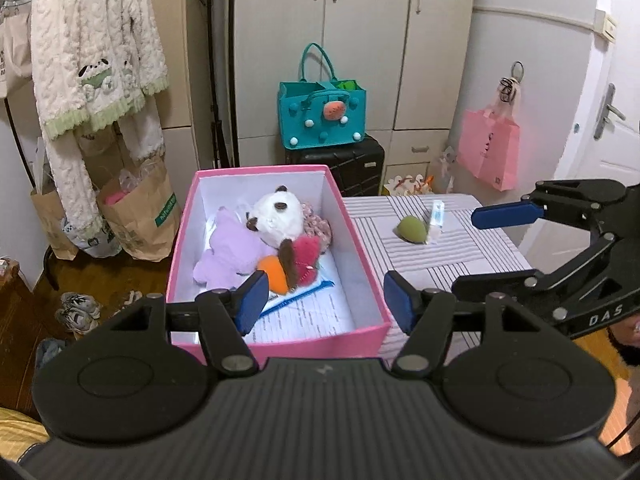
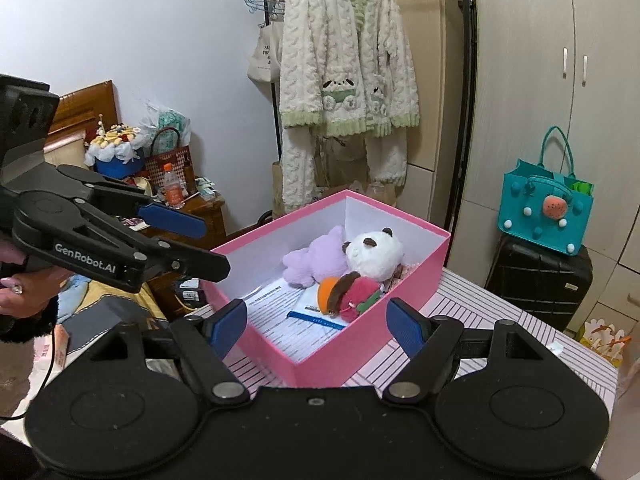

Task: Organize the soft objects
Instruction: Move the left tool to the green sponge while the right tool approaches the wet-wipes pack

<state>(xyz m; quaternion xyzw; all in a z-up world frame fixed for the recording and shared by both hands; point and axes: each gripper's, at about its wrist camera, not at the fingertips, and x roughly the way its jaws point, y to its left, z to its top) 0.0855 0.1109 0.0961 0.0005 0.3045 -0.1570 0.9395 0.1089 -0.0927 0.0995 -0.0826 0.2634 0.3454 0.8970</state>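
A pink box (image 1: 280,346) (image 2: 320,354) stands open on the striped table (image 1: 460,256). Inside lie a white panda plush (image 1: 280,216) (image 2: 374,254), a purple plush (image 1: 230,252) (image 2: 316,260), a small orange, brown and red plush (image 1: 296,264) (image 2: 348,290), and printed papers (image 1: 304,316). My left gripper (image 1: 326,302) (image 2: 196,244) hovers open over the box's near end with nothing between its fingers. My right gripper (image 2: 316,324) (image 1: 492,252) is also open and empty, at the box's near corner. A green egg-shaped sponge (image 1: 410,230) and a small clear bottle (image 1: 438,216) rest on the table to the box's right.
A teal felt bag (image 1: 322,114) sits on a black suitcase (image 1: 344,164) behind the table. A fluffy robe (image 2: 348,68) hangs on a rack, with paper bags (image 1: 136,220) and shoes (image 1: 78,310) below. A pink bag (image 1: 488,144) hangs by the door. A cluttered nightstand (image 2: 188,204) stands by the bed.
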